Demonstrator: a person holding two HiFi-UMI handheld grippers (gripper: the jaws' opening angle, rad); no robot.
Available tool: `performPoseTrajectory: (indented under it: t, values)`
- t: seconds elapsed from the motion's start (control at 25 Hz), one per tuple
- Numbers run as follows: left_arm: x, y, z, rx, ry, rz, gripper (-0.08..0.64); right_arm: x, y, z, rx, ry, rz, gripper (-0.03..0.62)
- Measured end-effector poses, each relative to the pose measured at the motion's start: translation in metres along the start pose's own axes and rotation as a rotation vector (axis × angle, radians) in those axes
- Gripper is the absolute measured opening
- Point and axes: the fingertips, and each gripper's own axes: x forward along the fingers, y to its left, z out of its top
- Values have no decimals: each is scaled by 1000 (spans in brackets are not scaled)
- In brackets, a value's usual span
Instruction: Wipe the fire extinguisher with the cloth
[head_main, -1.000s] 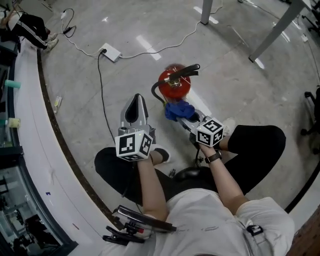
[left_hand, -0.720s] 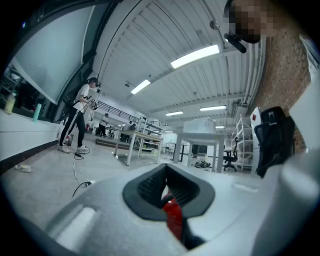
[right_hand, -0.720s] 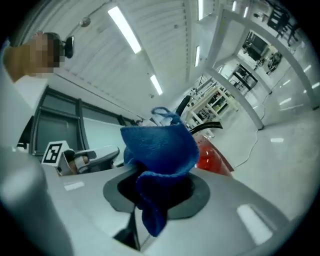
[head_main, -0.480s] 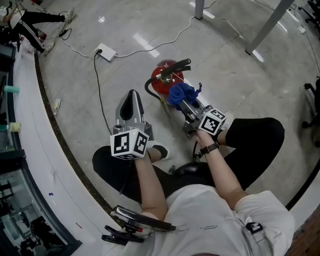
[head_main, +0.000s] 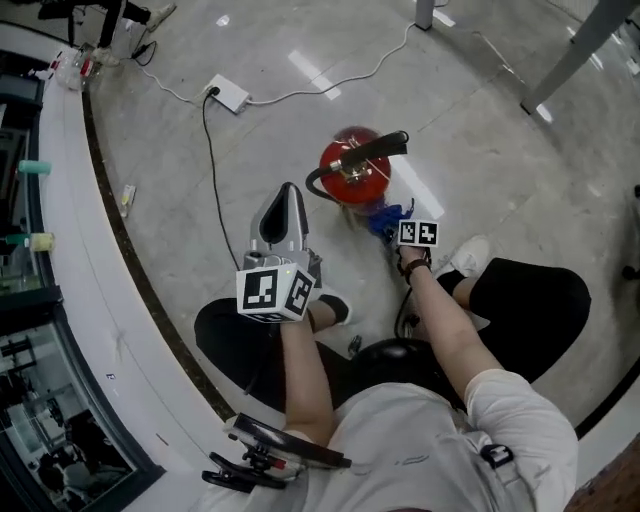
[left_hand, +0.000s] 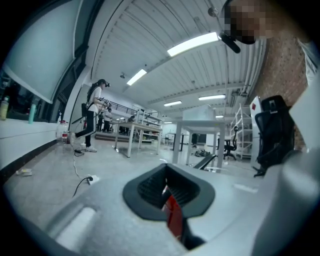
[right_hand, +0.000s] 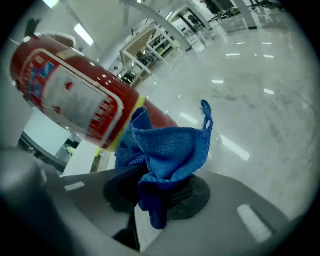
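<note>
- Polished grey floor, head view: upright fire extinguisher at 12 o'clock; right gripper, the nearer, meets it from 5 o'clock.
- Left gripper view: left gripper jaws closed, empty.
- Right gripper view: jaws clamp blue cloth, apparently touching the cylinder's lower end.

My left gripper: jaws closed together, nothing clamped. A red strip of fire extinguisher shows through their gap. Beyond, a socket strip, white tables and a standing person.
</note>
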Motion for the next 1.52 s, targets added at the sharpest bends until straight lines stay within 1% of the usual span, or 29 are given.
performPoseTrajectory:
  t: [0.08, 0.16, 0.24, 0.28, 0.32, 0.4, 0.52, 0.6, 0.64, 0.68, 0.72, 0.76, 0.84, 0.88, 0.92, 0.96, 1.04, 1.16, 1.24, 1.28, 1.32, 1.4, 1.44, 1.52]
  values:
    - [6, 1, -6, 0, 16, 3, 0, 16, -26, -12, -24, 103, -52, 107]
    - [10, 1, -6, 14, 16, -7, 0, 23, -31, -12, -47, 161, -56, 98]
    - [12, 3, 1, 28, 1, -11, 0, 20, -26, -8, -65, 170, -53, 101]
    - [13, 5, 5, 29, -11, -8, 0, 11, -20, -3, -64, 149, -45, 101]
    - [12, 6, 11, 28, -27, -3, 0, -2, -9, 6, -59, 111, -27, 101]
    - [11, 5, 28, 31, -62, -8, 0, -42, 28, 33, -74, -5, 20, 103]
    - [7, -2, 49, 23, -107, -37, 0, -114, 93, 89, -113, -237, 47, 103]
    - [2, -6, 57, 21, -119, -46, 0, -161, 132, 123, -139, -366, 75, 103]
    - [-1, -9, 59, 22, -123, -50, 0, -186, 151, 139, -141, -431, 115, 103]
    - [-4, -11, 61, 23, -128, -55, 0, -212, 171, 155, -123, -502, 184, 103]
    - [-6, -12, 63, 23, -134, -57, 0, -235, 194, 171, -92, -564, 280, 103]
    - [-9, -13, 64, 23, -140, -58, 0, -253, 219, 182, -59, -601, 390, 101]
    - [-11, -14, 65, 19, -145, -59, 0, -270, 268, 188, -28, -604, 590, 98]
    - [-12, -15, 66, 14, -146, -60, 0, -271, 286, 186, -24, -595, 654, 98]
    - [-12, -17, 67, 11, -148, -62, 0, -267, 298, 183, -21, -588, 684, 98]
    - [-13, -19, 69, 12, -152, -65, 0, -259, 301, 179, -19, -585, 679, 98]
    - [-13, -25, 73, 13, -160, -72, 0, -244, 290, 174, -4, -604, 640, 97]
    - [-15, -29, 72, 21, -161, -81, 0, -242, 272, 175, 41, -664, 670, 95]
    - [-17, -27, 67, 30, -153, -81, 0, -238, 256, 173, 73, -661, 679, 95]
    - [-17, -26, 64, 28, -146, -80, 0, -234, 244, 170, 92, -649, 661, 97]
    - [-16, -26, 60, 24, -138, -80, 0, -226, 228, 165, 108, -628, 618, 97]
    - [-12, -27, 52, 14, -121, -78, 0, -198, 189, 147, 141, -558, 495, 96]
    - [-10, -27, 49, 9, -116, -78, 0, -179, 169, 137, 172, -524, 446, 97]
    - [-4, -27, 44, 4, -106, -80, 0, -139, 126, 119, 270, -483, 371, 97]
